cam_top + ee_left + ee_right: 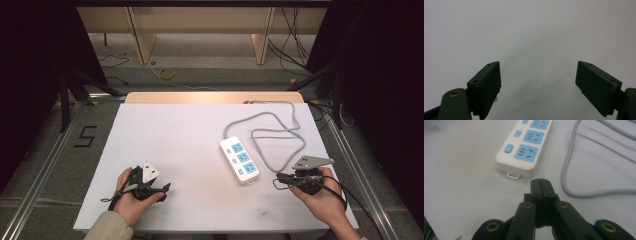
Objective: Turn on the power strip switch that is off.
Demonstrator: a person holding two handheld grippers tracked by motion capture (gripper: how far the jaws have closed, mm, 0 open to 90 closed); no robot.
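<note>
I hold my right gripper (278, 181) low at the lower right of the high view, its jaws clenched flat together on nothing. In the right gripper view the two black pads (540, 185) meet at centre frame, tips aimed at the power strip (525, 150), which fills the upper middle of that frame. The tips sit just short of the strip's near end, close to its small white hanging tab (513, 175), not touching it.

In the high view the power strip (239, 159) lies right of centre on the white table (170, 145), slanted, with three blue sockets in a row and small blue switches beside them. Its grey cable (280, 131) loops away toward the upper right of the frame and curls back near my right hand (325, 197). In the right gripper view a bend of that cable (569, 170) runs down the right side, just beside my jaws.

My left gripper (159, 189) rests at the lower left of the high view, well apart from the strip. Its jaws stand wide apart, released, and in the left gripper view the pads (487, 87) frame bare white tabletop (534, 37) between them.
</note>
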